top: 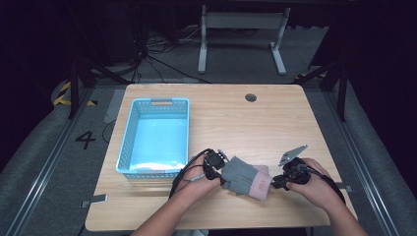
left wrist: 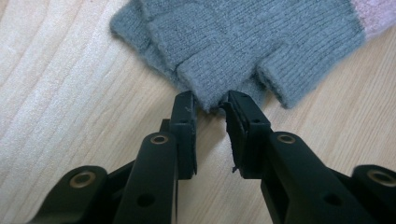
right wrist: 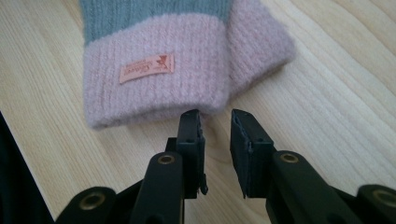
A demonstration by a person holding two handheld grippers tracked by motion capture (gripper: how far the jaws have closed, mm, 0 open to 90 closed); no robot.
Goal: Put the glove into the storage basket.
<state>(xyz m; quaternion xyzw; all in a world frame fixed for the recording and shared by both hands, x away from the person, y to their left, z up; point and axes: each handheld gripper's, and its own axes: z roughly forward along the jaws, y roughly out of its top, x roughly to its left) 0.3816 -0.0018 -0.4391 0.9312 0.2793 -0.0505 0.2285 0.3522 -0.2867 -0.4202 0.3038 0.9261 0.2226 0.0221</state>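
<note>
Grey knitted gloves with pink cuffs, stacked on light wooden table near front edge, beside blue basket; dark floor marked "4". Cuff label illegible. Left gripper jaws narrowly parted at grey edge; right gripper jaws narrowly parted, gripping nothing, at cuff.

Grey knit fingerless gloves with pink cuffs, stacked flat on the wooden surface, small label on top cuff.

I see the gloves lying on the table between my two claws: left gripper at their finger end, right gripper at the cuffs. The basket sits beyond my left claw.
</note>
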